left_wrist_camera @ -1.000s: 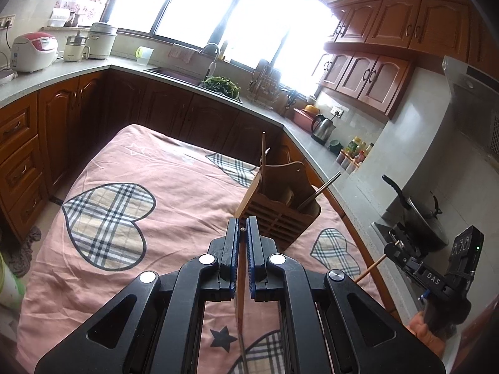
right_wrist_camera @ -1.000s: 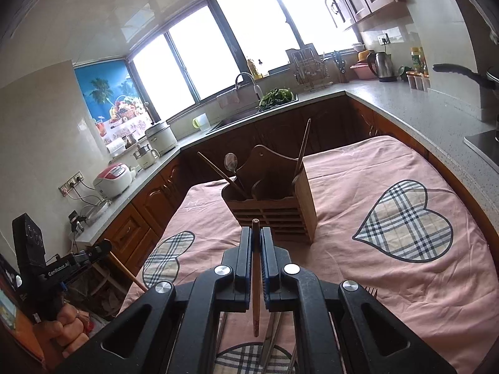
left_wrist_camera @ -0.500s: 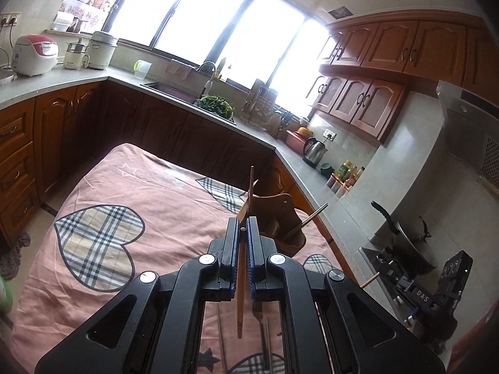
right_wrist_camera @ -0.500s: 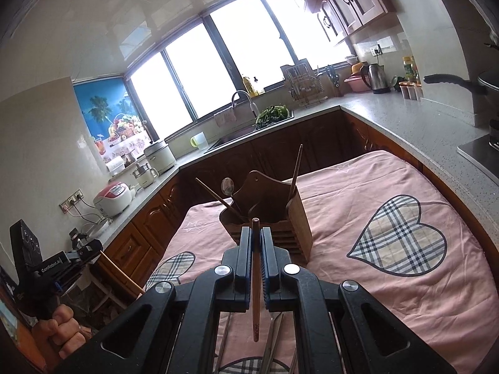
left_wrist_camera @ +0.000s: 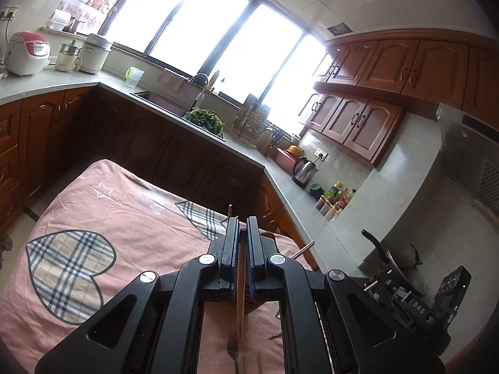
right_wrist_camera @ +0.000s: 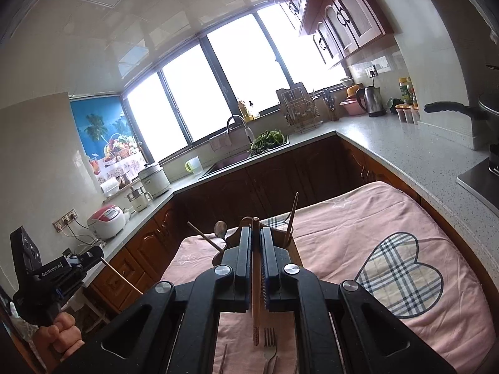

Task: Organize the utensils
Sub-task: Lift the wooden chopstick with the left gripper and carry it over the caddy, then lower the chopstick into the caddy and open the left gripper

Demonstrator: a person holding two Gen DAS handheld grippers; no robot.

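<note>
My left gripper is shut on a wooden chopstick that hangs down between the pads. My right gripper is shut on another wooden chopstick, held upright. The wooden utensil holder stands on the pink cloth behind my right gripper and is mostly hidden; chopsticks and a spoon stick out of it. In the left wrist view the holder is almost wholly hidden behind the fingers. A fork and more utensils lie on the cloth below both grippers. The right gripper also shows in the left wrist view.
The table wears a pink cloth with plaid hearts. Brown cabinets and a grey counter wrap around the room with a sink, kettle, rice cookers and a pan. The left gripper and hand appear at the left.
Both grippers have risen and tilted up with their chopsticks. The holder has dropped low in both views and is now largely hidden behind the fingers.
</note>
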